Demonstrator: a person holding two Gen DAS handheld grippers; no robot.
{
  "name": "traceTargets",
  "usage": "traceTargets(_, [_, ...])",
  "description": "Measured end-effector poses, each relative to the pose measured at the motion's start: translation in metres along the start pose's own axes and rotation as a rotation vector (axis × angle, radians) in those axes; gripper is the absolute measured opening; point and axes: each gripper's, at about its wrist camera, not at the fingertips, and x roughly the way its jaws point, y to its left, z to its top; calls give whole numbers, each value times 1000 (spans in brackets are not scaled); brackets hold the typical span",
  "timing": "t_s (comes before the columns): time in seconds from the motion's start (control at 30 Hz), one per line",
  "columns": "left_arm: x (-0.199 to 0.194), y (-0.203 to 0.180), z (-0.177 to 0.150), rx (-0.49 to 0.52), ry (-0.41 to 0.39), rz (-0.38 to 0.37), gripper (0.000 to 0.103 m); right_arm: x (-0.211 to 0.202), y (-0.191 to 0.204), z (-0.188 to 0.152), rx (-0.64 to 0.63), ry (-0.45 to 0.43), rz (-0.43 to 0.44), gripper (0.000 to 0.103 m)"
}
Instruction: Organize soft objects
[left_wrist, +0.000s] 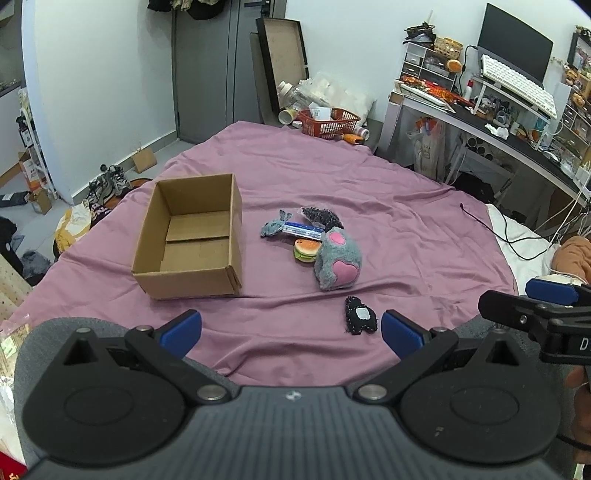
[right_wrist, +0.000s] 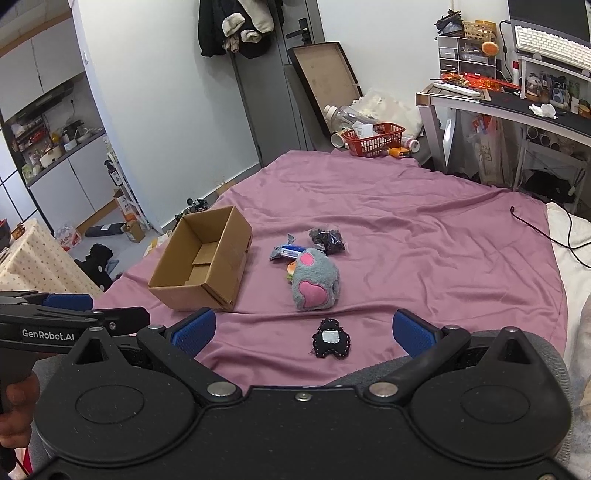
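An open, empty cardboard box (left_wrist: 192, 236) (right_wrist: 207, 266) sits on the purple sheet (left_wrist: 388, 206). To its right lie a grey plush paw with pink pads (left_wrist: 338, 260) (right_wrist: 316, 282), a small burger toy (left_wrist: 306, 250), a grey fish toy (left_wrist: 274, 225), a blue-white packet (left_wrist: 304, 229) and a dark knitted item (left_wrist: 321, 218) (right_wrist: 328, 240). A small black plush with a white patch (left_wrist: 360, 315) (right_wrist: 331, 339) lies nearest. My left gripper (left_wrist: 291, 330) and right gripper (right_wrist: 303, 328) are both open and empty, held low at the near edge.
A red basket (left_wrist: 328, 122) and clutter stand at the sheet's far edge. A desk (left_wrist: 498, 122) with a keyboard and monitor is at the right. A black cable (left_wrist: 491, 229) crosses the sheet's right side. Shoes and boxes lie on the floor at left.
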Motion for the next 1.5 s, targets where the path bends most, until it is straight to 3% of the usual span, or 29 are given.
traceTargets(0.87, [0, -5, 4, 5, -13, -8, 103, 0, -4, 4, -2, -13, 16, 103])
traceTargets(1.5, [34, -5, 15, -13, -6, -8, 103, 28, -31, 10, 53, -8, 49, 103])
